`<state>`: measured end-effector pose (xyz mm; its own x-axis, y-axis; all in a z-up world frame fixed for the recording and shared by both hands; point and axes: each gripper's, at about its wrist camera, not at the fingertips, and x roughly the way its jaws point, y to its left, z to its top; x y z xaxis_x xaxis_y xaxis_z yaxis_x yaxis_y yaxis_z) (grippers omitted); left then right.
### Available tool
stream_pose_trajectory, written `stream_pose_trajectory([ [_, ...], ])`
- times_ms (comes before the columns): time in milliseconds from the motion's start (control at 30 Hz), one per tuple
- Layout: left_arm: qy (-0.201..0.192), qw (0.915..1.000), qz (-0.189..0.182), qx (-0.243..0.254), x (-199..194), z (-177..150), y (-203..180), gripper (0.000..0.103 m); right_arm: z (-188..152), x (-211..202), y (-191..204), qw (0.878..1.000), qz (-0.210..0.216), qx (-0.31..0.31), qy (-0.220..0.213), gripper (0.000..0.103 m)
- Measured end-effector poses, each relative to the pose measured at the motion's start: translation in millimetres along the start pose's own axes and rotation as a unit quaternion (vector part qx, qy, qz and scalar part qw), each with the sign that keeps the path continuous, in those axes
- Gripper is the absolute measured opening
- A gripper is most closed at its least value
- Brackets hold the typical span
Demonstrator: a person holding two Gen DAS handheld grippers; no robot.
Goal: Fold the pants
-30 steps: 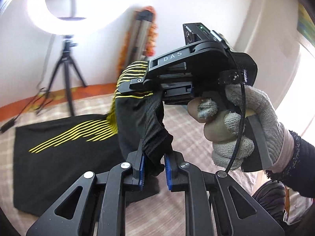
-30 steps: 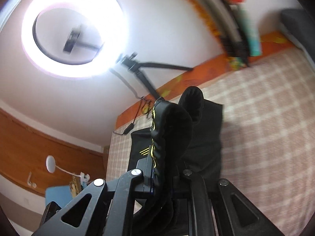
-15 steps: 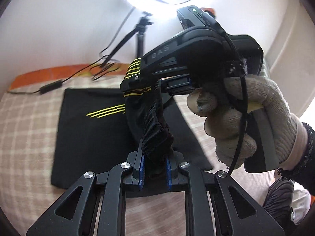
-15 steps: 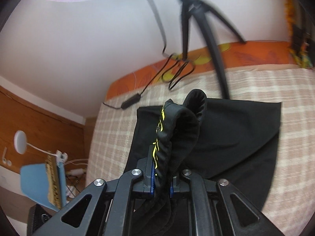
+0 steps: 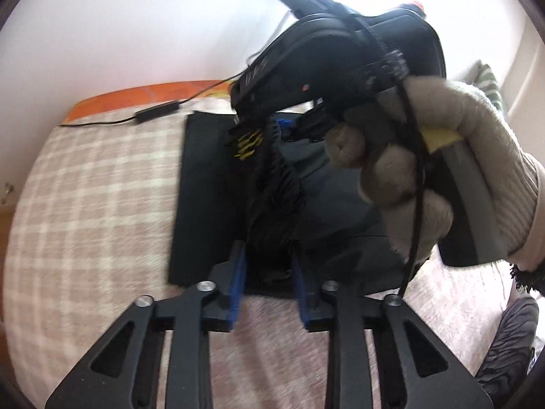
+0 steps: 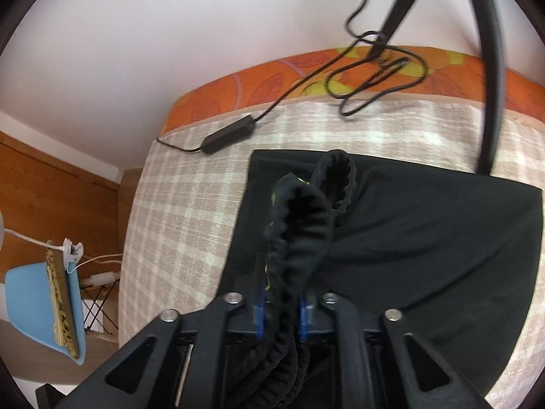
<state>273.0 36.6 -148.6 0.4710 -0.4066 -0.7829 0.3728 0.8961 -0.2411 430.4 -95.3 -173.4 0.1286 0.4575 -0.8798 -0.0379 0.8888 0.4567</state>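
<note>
Between your two loosening sets of fingers, left [image 5: 267, 281] and right [image 6: 280, 313], the black elastic-waisted pants [image 6: 408, 231] have their gathered waistband running across, both jaws having just been opening around it above the checked bed [image 5: 95, 184].

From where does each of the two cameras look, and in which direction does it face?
Left wrist: sits on the left gripper, faces down over the black pants on the checked bed; shows the gloved hand holding the right gripper.
Right wrist: sits on the right gripper, faces down at the pants; no hand shows.
Shared: pants, bed, black cable.
</note>
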Motion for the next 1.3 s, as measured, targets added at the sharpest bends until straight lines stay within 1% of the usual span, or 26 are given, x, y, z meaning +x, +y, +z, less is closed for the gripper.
stream_pose_trajectory([
  [33, -0.004, 1.0, 0.007, -0.005, -4.8, -1.5, 4.4, 0.031, 1.9, -0.2, 2.5, 1.0, 0.017, -0.006, 0.003, 0.046],
  [100, -0.011, 0.9997, 0.022, -0.009, -14.3, -4.1, 10.3, 0.032, 3.1, -7.6, 7.0, 0.998, 0.066, -0.015, -0.006, 0.054],
  [167, -0.024, 0.999, 0.038, -0.004, -23.3, -4.6, 12.8, 0.032, 2.8, -21.0, 8.5, 0.993, 0.113, -0.025, -0.014, 0.056],
  [200, -0.028, 0.9987, 0.041, 0.003, -26.7, -3.8, 13.0, 0.032, 2.6, -27.0, 10.2, 0.992, 0.124, -0.032, -0.02, 0.056],
  [267, -0.031, 0.9983, 0.048, 0.015, -30.2, 0.3, 12.0, 0.033, 0.6, -43.5, 11.1, 0.991, 0.117, -0.051, -0.04, 0.056],
  [300, -0.031, 0.9985, 0.042, 0.017, -30.7, 3.4, 10.8, 0.033, -1.3, -52.3, 8.2, 0.991, 0.112, -0.055, -0.048, 0.056],
  [333, -0.026, 0.9989, 0.034, 0.021, -28.6, 7.3, 9.5, 0.035, -4.8, -61.6, 2.7, 0.991, 0.112, -0.054, -0.057, 0.055],
  [367, -0.023, 0.9989, 0.03, 0.026, -26.2, 9.9, 8.0, 0.039, -9.5, -70.2, -4.1, 0.99, 0.112, -0.052, -0.064, 0.055],
  [433, -0.019, 0.9987, 0.031, 0.034, -17.6, 13.5, 5.6, 0.039, -20.7, -85.5, -15.8, 0.99, 0.095, -0.058, -0.081, 0.055],
  [500, -0.01, 0.998, 0.046, 0.042, -1.6, 18.1, 4.6, 0.039, -41.6, -101.1, -31.4, 0.991, 0.06, -0.065, -0.101, 0.055],
  [567, 0.003, 0.9979, 0.047, 0.044, 10.1, 16.8, 5.6, 0.039, -61.8, -110.2, -46.7, 0.992, 0.028, -0.066, -0.106, 0.055],
  [600, 0.008, 0.9979, 0.05, 0.041, 14.4, 15.4, 6.2, 0.035, -72.3, -114.0, -53.7, 0.992, 0.008, -0.068, -0.108, 0.055],
  [633, 0.011, 0.9981, 0.048, 0.035, 17.1, 13.7, 7.8, 0.029, -80.8, -115.8, -59.0, 0.992, -0.011, -0.07, -0.108, 0.055],
  [667, 0.015, 0.9982, 0.051, 0.028, 19.2, 12.5, 10.3, 0.021, -87.8, -116.1, -61.9, 0.991, -0.026, -0.073, -0.107, 0.055],
  [700, 0.015, 0.9981, 0.055, 0.024, 20.0, 11.6, 12.6, 0.016, -99.4, -115.1, -65.6, 0.991, -0.044, -0.079, -0.103, 0.055],
  [800, 0.022, 0.998, 0.06, 0.004, 18.2, 7.0, 22.7, 0.016, -122.8, -108.1, -70.1, 0.99, -0.068, -0.094, -0.085, 0.055],
  [900, 0.025, 0.9977, 0.062, 0.006, 16.8, 2.4, 24.3, 0.016, -144.6, -87.2, -66.5, 0.984, -0.107, -0.131, -0.053, 0.055],
  [933, 0.025, 0.9977, 0.062, 0.004, 16.6, 3.0, 23.9, 0.016, -150.5, -85.1, -68.6, 0.982, -0.115, -0.14, -0.048, 0.055],
  [967, 0.026, 0.9977, 0.063, 0.0, 14.0, 3.8, 23.9, 0.019, -155.4, -80.9, -68.2, 0.98, -0.124, -0.149, -0.043, 0.055],
  [1033, 0.028, 0.9982, 0.051, -0.018, 8.9, 7.6, 28.8, 0.023, -160.5, -78.0, -71.8, 0.98, -0.122, -0.152, -0.037, 0.055],
  [1100, 0.03, 0.9977, 0.036, -0.049, 1.1, 11.9, 39.2, 0.043, -160.6, -80.3, -76.0, 0.982, -0.111, -0.154, -0.023, 0.054],
  [1167, 0.025, 0.9964, 0.026, -0.076, -5.6, 13.9, 47.6, 0.053, -160.3, -86.2, -79.9, 0.982, -0.101, -0.159, -0.015, 0.054],
  [1200, 0.022, 0.9946, 0.012, -0.101, -11.4, 14.0, 54.2, 0.058, -160.1, -92.8, -82.4, 0.983, -0.088, -0.158, -0.017, 0.054],
  [1233, 0.021, 0.9921, -0.003, -0.124, -15.4, 13.4, 59.7, 0.059, -162.1, -98.7, -83.8, 0.985, -0.072, -0.157, -0.02, 0.057],
  [1267, 0.02, 0.9872, -0.027, -0.156, -20.5, 11.7, 66.8, 0.06, -161.7, -103.3, -84.8, 0.987, -0.054, -0.151, -0.024, 0.058],
  [1300, 0.021, 0.9842, -0.041, -0.171, -22.4, 10.6, 69.9, 0.06, -158.9, -110.9, -88.1, 0.988, -0.037, -0.145, -0.032, 0.063],
])
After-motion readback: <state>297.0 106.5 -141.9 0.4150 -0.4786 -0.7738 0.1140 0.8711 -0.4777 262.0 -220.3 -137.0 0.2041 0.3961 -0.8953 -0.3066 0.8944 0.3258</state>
